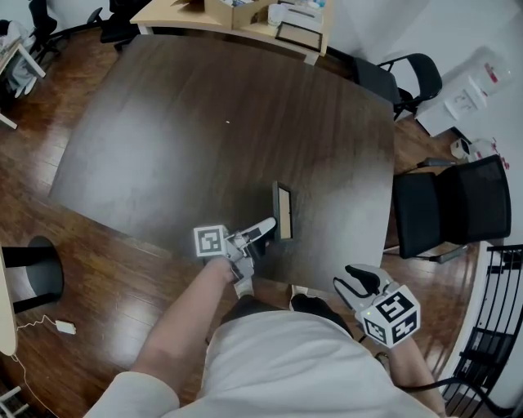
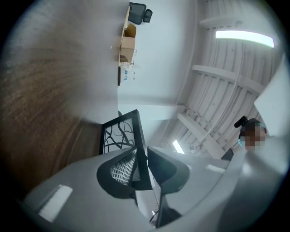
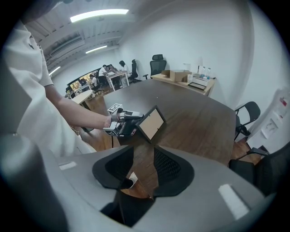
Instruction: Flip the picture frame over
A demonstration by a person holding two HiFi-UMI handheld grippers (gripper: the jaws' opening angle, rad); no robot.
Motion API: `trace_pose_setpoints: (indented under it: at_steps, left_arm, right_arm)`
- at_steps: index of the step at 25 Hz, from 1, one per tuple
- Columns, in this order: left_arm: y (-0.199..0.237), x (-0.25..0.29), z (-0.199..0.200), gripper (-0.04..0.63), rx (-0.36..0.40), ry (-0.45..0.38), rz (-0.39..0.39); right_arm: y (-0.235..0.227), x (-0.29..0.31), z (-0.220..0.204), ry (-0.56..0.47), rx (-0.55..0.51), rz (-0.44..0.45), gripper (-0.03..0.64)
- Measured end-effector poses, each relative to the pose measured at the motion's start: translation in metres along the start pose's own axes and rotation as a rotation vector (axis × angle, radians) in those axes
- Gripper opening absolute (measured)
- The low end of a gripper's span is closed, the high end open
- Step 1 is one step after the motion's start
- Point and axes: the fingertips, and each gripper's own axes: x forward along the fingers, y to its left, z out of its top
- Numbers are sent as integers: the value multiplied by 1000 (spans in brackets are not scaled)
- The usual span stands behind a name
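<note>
A black picture frame [image 1: 283, 211] stands on its edge near the front of the dark wooden table [image 1: 204, 122]. My left gripper [image 1: 265, 229] is shut on its near edge. In the left gripper view the frame [image 2: 122, 136] shows a black branch pattern on white and runs between the jaws of the left gripper [image 2: 145, 167]. The right gripper view shows the frame's tan side [image 3: 152, 123] tilted up, with the left gripper [image 3: 124, 122] beside it. My right gripper [image 1: 357, 282] hangs off the table's front right corner; the right gripper [image 3: 144, 167] is open and holds nothing.
Black office chairs [image 1: 449, 204] [image 1: 409, 77] stand on the right of the table. A light wooden desk [image 1: 237, 16] with boxes sits beyond the far edge. A cable and plug [image 1: 61, 326] lie on the wooden floor at the left.
</note>
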Motion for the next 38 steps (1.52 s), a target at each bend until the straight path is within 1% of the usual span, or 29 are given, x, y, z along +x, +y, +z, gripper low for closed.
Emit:
trace_pose_setpoints:
  at_steps: [5,12,16,17,20,22,24,28,30,33,36,38]
  left_arm:
    - [3,-10,5,72,21,14,35]
    - [11,-20,9,71,8,29,98]
    - [22,-28,12,68,56,57,170]
    - [25,-30,13,67,69,62,193]
    - [36,-39,18,66,95,52,298]
    - [39,-37,19,66,71,38,335]
    - [43,-37,19,66,63,27,382]
    - [55,-39,20,64,79,12,523]
    - [59,-40,24,67,105,0,594]
    - [62,-46,27,67,152,-32,675]
    - [67,-56,25,67,186,-68,751]
    - [71,-64,28,67,208,-89,819]
  right_arm:
    - [10,6,10,-22,-6,13,144]
    - [15,12,14,-29,3,17,144]
    - [16,15,13,-29,5,17,144]
    - [17,15,12,-28,7,17,144]
    - [17,15,11,-30,11,20,144]
    - [16,13,11,-31,14,21,144]
    - [14,12,7,-30,15,24,144]
    - [9,6,-4,-28,12,31,143]
    - [5,3,-10,-32,7,40,143]
    - [1,3,-18,-42,-17,62,143]
    - [-3,-4,-27,-70,-47,80,144]
    - [-7,-14,-35,-93,-61,88,143]
